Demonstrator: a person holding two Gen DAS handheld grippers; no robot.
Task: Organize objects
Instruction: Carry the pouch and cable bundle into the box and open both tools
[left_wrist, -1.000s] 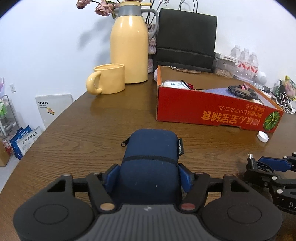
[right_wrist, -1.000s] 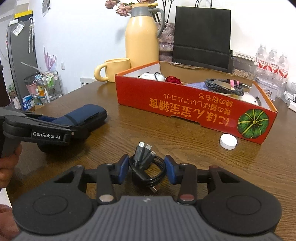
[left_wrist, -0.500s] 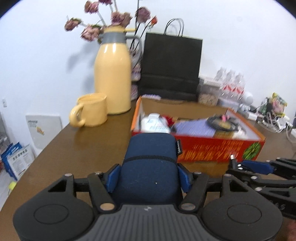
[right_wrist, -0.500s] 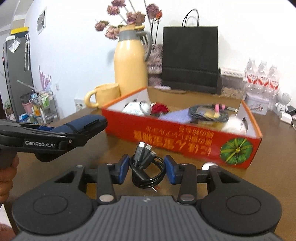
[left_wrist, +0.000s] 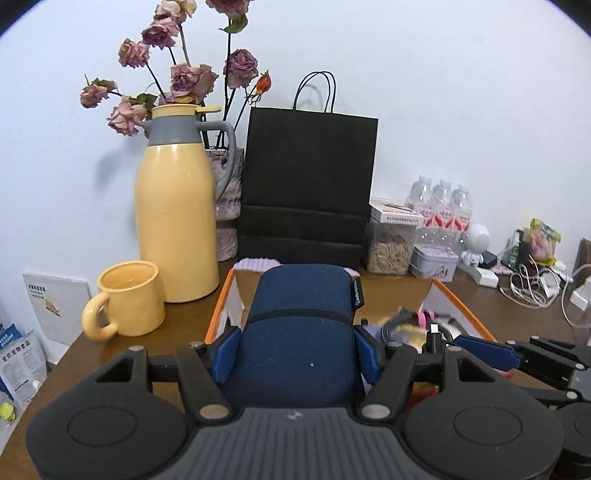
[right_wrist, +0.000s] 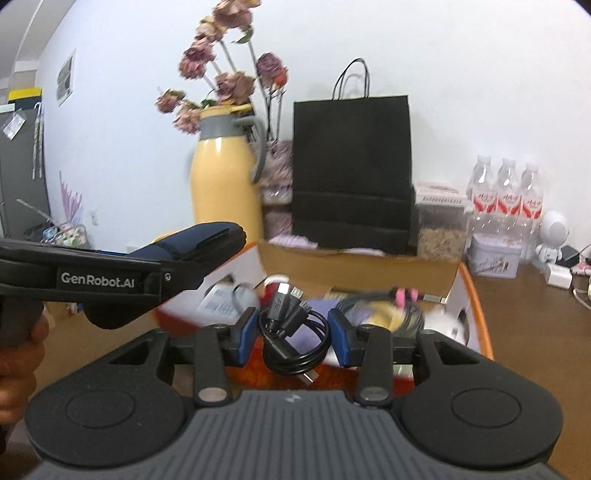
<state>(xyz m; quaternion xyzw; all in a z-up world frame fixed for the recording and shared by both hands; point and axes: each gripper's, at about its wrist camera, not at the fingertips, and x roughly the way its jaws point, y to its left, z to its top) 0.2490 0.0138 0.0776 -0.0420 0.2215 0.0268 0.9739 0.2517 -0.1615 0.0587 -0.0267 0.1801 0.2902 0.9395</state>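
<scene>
Left gripper (left_wrist: 297, 354) clamps navy pouch (left_wrist: 301, 332), right gripper (right_wrist: 292, 332) grips coiled cable (right_wrist: 293, 332) — both above the box (right_wrist: 476, 314) at twelve o'clock, unreleased.

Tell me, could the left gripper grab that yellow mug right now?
Probably not: the left gripper is already clamped on the navy pouch, so its jaws are full. The yellow mug itself stands unobstructed on the table, off to its left.
</scene>
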